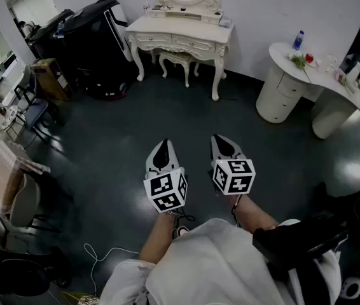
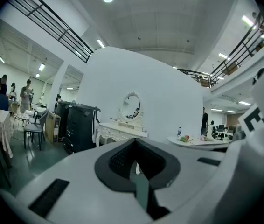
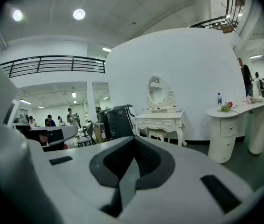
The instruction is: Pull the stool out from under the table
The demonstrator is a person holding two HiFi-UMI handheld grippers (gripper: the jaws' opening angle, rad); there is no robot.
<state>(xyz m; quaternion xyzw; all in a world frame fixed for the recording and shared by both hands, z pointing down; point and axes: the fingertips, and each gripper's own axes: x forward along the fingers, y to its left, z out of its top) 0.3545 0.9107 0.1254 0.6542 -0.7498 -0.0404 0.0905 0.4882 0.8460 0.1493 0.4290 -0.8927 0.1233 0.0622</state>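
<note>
A cream stool (image 1: 176,59) with carved legs is tucked under the white dressing table (image 1: 181,32) against the far wall; the same stool (image 3: 156,134) shows under the dressing table (image 3: 160,119) in the right gripper view. In the left gripper view the dressing table (image 2: 121,131) is partly hidden by the jaws. My left gripper (image 1: 163,149) and right gripper (image 1: 225,142) are side by side in mid-floor, well short of the table. Both are shut with nothing between the jaws.
A large black case (image 1: 101,46) stands left of the dressing table. A curved white counter (image 1: 307,75) with a bottle and flowers is at the right. Chairs and a covered table (image 1: 11,170) line the left side. A cable (image 1: 97,259) lies on the dark floor near my feet.
</note>
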